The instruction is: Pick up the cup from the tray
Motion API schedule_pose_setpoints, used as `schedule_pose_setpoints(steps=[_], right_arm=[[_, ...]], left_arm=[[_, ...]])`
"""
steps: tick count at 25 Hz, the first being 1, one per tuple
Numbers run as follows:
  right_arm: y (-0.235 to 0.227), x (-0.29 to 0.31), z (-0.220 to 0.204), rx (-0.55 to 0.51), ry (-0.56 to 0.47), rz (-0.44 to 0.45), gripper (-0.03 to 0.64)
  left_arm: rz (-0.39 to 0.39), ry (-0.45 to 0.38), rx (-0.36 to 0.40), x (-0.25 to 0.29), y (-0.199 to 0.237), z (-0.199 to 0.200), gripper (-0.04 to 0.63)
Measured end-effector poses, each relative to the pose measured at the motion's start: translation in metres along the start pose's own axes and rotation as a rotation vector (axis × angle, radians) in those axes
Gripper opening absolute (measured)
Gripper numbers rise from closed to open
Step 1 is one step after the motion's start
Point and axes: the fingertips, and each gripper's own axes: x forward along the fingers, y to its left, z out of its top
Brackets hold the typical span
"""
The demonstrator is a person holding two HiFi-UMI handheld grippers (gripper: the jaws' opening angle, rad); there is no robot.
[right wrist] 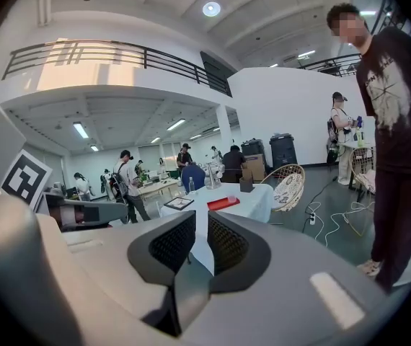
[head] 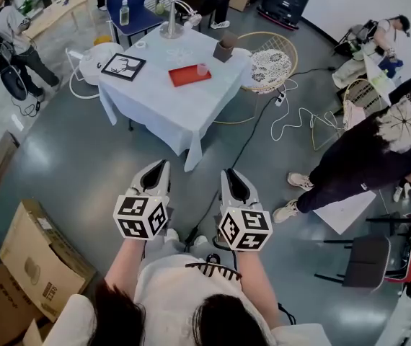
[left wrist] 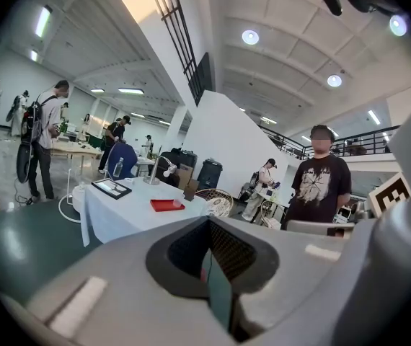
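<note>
A small clear cup (head: 202, 69) stands on a red tray (head: 184, 76) on the white-clothed table (head: 155, 107), far ahead of me. Both grippers hang side by side in front of my body, over the floor and well short of the table. The left gripper (head: 164, 164) is shut and empty. The right gripper (head: 228, 173) is shut too, holding nothing. The left gripper view looks past its own gripper (left wrist: 209, 225), pads together, to the tray (left wrist: 166, 205) and cup (left wrist: 177, 202). The right gripper (right wrist: 198, 218) shows only a thin slit, with the tray (right wrist: 222, 203) beyond.
On the table are a framed picture (head: 123, 66), a lamp base (head: 171, 26) and a brown box (head: 223, 50). A wicker chair (head: 270, 63) stands at its right, cables (head: 299, 125) trail on the floor. A person in black (head: 378, 150) stands right; cardboard boxes (head: 25, 258) sit left.
</note>
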Motion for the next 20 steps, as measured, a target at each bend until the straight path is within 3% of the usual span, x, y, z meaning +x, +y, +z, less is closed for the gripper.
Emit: schedule_pose_setpoints(steps=[9, 16, 20], right_arm=[[0.025, 0.007, 0.0, -0.015, -0.001, -0.029, 0.089], [0.018, 0.005, -0.003, 0.119, -0.043, -0.007, 0.089], [0.006, 0.015, 0.002, 0.143, -0.08, -0.014, 0.089]], left_arm=[[-0.008, 0.004, 0.02, -0.006, 0.038, 0.015, 0.002], [-0.027, 0.0, 0.041, -0.001, 0.044, 0.019, 0.002], [-0.023, -0.005, 0.049, 0.012, 0.051, 0.023, 0.002]])
